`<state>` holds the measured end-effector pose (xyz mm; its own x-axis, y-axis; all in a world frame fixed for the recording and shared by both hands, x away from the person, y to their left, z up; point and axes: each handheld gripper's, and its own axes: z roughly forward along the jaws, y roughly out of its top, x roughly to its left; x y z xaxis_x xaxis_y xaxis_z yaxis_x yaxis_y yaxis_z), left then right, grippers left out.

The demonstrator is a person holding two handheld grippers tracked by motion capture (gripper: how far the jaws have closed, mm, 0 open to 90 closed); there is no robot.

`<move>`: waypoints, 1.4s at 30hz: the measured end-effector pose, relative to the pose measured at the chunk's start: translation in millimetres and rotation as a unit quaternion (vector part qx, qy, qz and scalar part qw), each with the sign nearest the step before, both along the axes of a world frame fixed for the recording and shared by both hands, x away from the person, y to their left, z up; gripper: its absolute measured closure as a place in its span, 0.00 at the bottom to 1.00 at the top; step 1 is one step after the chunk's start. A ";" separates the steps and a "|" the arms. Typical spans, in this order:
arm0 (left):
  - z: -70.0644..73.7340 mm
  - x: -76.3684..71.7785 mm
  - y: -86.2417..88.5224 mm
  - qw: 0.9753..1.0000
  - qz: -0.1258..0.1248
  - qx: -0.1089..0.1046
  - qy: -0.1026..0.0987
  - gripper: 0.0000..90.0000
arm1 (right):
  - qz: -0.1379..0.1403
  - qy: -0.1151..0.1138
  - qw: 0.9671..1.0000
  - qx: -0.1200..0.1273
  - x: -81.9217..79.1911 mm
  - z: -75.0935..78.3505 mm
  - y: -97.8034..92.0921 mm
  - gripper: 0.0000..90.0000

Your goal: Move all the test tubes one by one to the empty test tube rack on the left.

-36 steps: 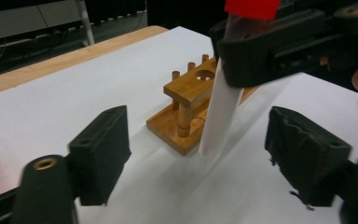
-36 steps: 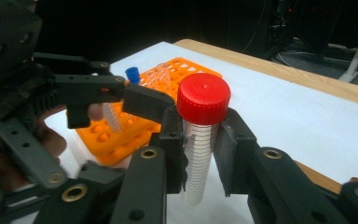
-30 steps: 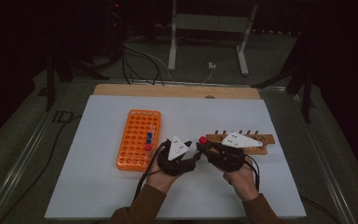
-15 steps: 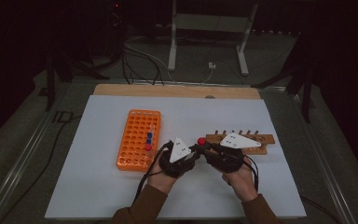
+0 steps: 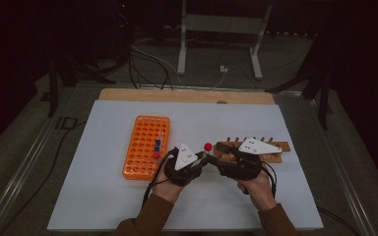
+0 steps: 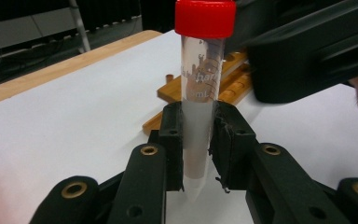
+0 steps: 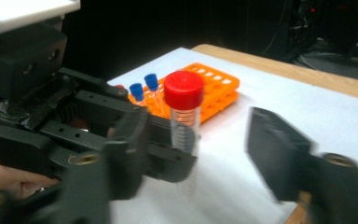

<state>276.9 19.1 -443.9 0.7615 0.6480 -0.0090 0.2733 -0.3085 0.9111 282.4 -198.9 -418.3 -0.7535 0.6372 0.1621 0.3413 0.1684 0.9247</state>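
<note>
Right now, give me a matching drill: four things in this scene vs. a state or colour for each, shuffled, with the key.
Things:
1. left gripper
2. right gripper
3. tube rack
4. tube cap

States:
A. orange
B. red
C. jaws apart, either side of the tube
D. jaws shut on the tube

Pairs: 1-D, 2-C, 3-A, 4-B
</note>
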 end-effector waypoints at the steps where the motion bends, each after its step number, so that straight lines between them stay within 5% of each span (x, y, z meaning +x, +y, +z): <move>1: -0.3 0.0 2.4 1.000 0.003 -0.003 0.002 0.84 | -0.002 -0.002 1.000 0.001 -0.1 1.1 -1.1 0.36; 19: -5.5 -8.5 74.8 0.999 0.020 -0.024 0.003 0.84 | -0.080 0.003 0.997 -0.009 10.3 -1.4 -31.2 0.00; 31: -11.0 -19.3 111.0 0.999 0.047 -0.019 -0.005 0.84 | -0.105 0.004 0.994 -0.026 6.1 -4.8 -47.4 0.00; 42: -19.8 -20.9 120.2 0.998 0.063 0.002 -0.007 0.84 | -0.113 -0.004 0.993 -0.025 -0.2 -4.0 -59.6 0.00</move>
